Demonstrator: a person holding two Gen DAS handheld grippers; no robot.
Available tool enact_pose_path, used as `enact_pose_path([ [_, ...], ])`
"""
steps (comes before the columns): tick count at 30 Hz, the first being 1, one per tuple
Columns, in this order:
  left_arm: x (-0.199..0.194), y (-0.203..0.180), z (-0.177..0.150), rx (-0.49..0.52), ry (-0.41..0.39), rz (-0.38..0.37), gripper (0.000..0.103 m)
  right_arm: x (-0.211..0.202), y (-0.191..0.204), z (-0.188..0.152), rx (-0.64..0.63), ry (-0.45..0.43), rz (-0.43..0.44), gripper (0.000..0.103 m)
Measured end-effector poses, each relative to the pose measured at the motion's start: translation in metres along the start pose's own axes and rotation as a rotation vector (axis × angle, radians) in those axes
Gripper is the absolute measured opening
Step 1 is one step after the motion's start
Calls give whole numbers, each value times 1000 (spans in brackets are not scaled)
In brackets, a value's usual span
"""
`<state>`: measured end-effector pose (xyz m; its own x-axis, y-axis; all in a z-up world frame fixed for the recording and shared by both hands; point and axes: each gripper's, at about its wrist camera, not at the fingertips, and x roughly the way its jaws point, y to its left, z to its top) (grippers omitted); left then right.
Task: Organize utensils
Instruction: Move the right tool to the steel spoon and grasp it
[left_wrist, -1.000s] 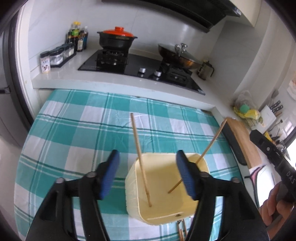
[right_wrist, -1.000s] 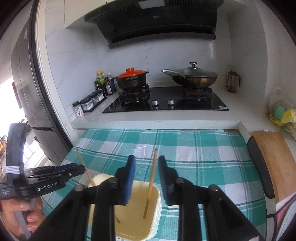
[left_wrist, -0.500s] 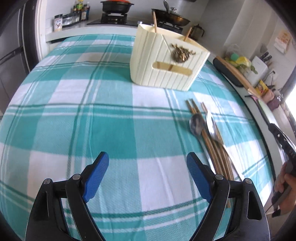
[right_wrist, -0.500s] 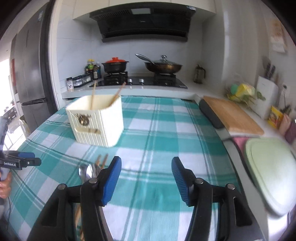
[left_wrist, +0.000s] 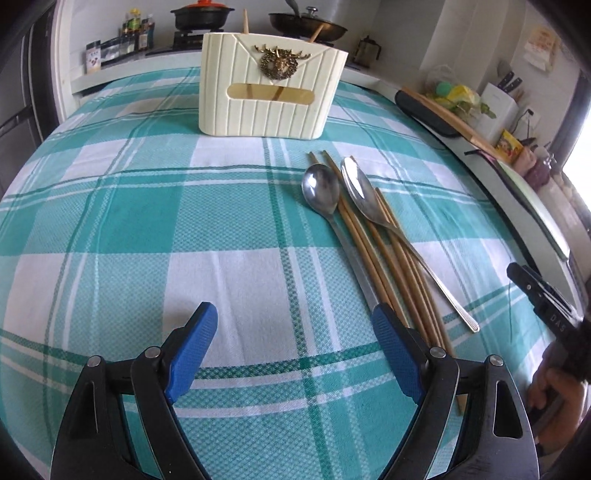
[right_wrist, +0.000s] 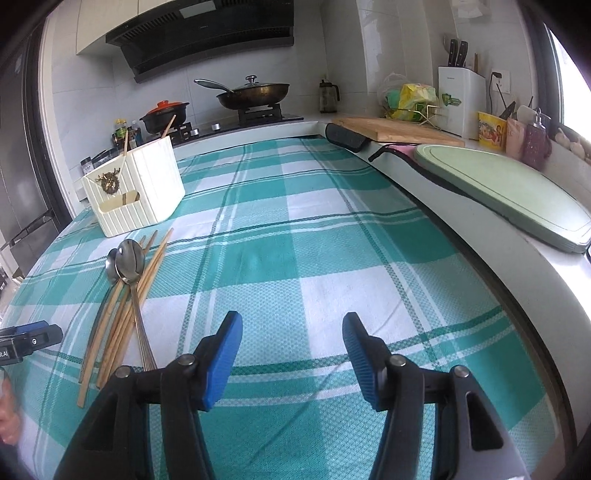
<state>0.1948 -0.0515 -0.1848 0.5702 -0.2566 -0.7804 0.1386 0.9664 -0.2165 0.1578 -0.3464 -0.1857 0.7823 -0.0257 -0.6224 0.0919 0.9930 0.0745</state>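
Lying bunched on the checked cloth (left_wrist: 155, 229): wooden chopsticks (left_wrist: 384, 266), two steel spoons (left_wrist: 320, 189)

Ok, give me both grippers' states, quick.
Left gripper: open, holding nothing, jaws have just been opening.
Right gripper: open, holding nothing, jaws have just been opening.

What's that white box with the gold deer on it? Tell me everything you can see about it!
The white box is a cream utensil holder, plastic by the look of it, with upright ribs down its sides. A gold deer-head badge sits high on its front, over a long see-through slot. It stands upright on the checked tablecloth, open at the top, with two wooden chopsticks leaning inside and poking out. Neither gripper touches it. Spoons and more chopsticks lie on the cloth in front of it, apart from it.
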Motion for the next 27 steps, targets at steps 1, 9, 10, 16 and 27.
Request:
enact_pose_path([
  [1,3,0,3,-8,3,6,87,0,1,0,-2,0,-1,58],
  [9,36,-8,38,-47,20,55,87,2,-3,-1,24,9,16,58],
  [10,38,-10,40,-39,16,74,87,2,-4,-1,28,9,17,58],
  [16,52,-22,47,21,19,164,87,3,-5,-2,27,16,13,58],
  [27,53,-25,40,90,13,201,90,6,4,-1,-18,34,53,58],
])
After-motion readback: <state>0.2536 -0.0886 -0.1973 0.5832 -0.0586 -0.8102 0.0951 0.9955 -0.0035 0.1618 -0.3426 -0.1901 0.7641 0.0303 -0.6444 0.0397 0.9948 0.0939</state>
